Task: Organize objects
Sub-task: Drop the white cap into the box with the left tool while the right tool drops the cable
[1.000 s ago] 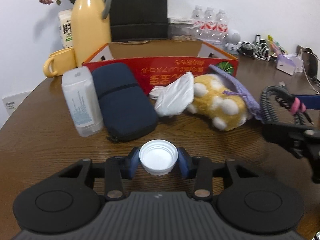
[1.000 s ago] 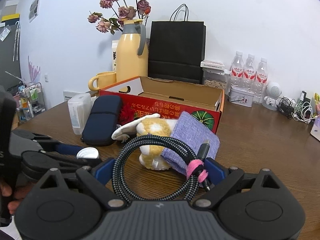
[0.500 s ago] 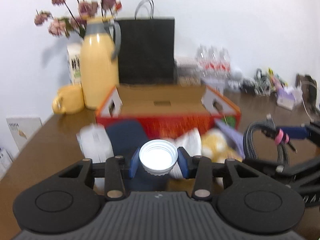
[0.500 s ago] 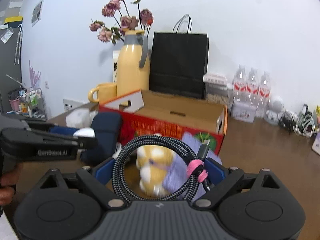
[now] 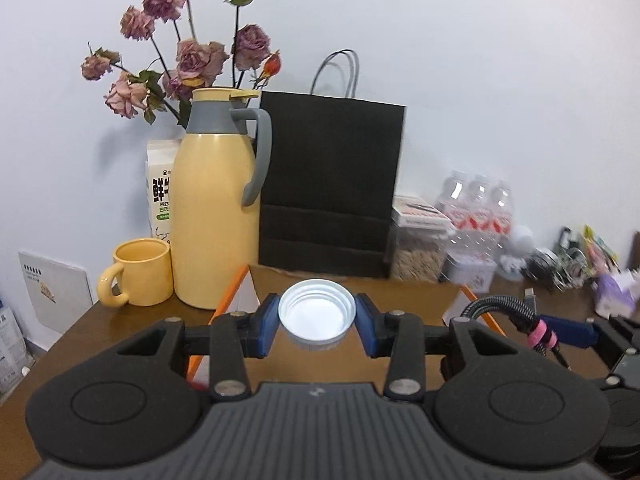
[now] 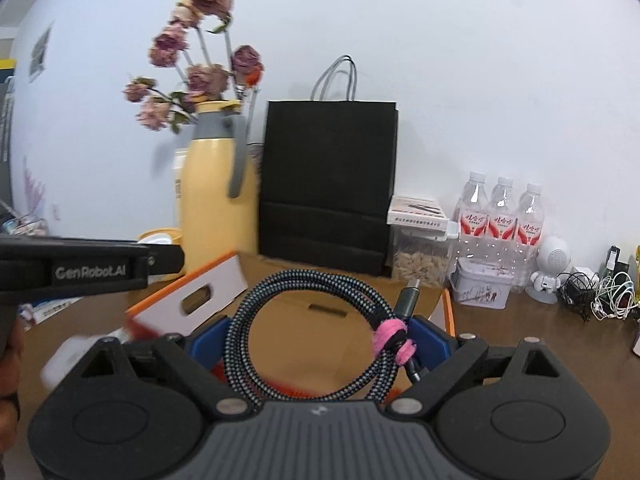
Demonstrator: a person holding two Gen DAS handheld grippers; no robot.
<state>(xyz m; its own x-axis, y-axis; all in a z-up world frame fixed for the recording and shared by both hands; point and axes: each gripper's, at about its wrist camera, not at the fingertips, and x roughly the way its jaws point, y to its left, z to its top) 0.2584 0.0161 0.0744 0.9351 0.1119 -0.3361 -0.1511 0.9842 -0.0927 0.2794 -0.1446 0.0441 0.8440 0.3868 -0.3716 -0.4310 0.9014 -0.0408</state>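
1. Now, the left hand-held gripper (image 5: pixel 317 322) pinches a white bottle cap (image 5: pixel 317 312) between its blue pads, open side up, above the cardboard box (image 5: pixel 360 286).
2. Beside it, the right hand-held gripper (image 6: pixel 318 340) clamps a coiled braided cable (image 6: pixel 308 328), bound with a pink strap (image 6: pixel 394 340), over the same box.
3. Both items seem carried there for dropping inside, judging by the tidying task.
4. Behind the box on the table (image 5: pixel 132 320) stand a yellow jug (image 5: pixel 218 220), a mug (image 5: pixel 138 278) and a black paper bag (image 5: pixel 330 188).
5. Gripper bodies hide most of the box floor; its contents cannot be seen. Motion blur smears the near left corner in the right view.
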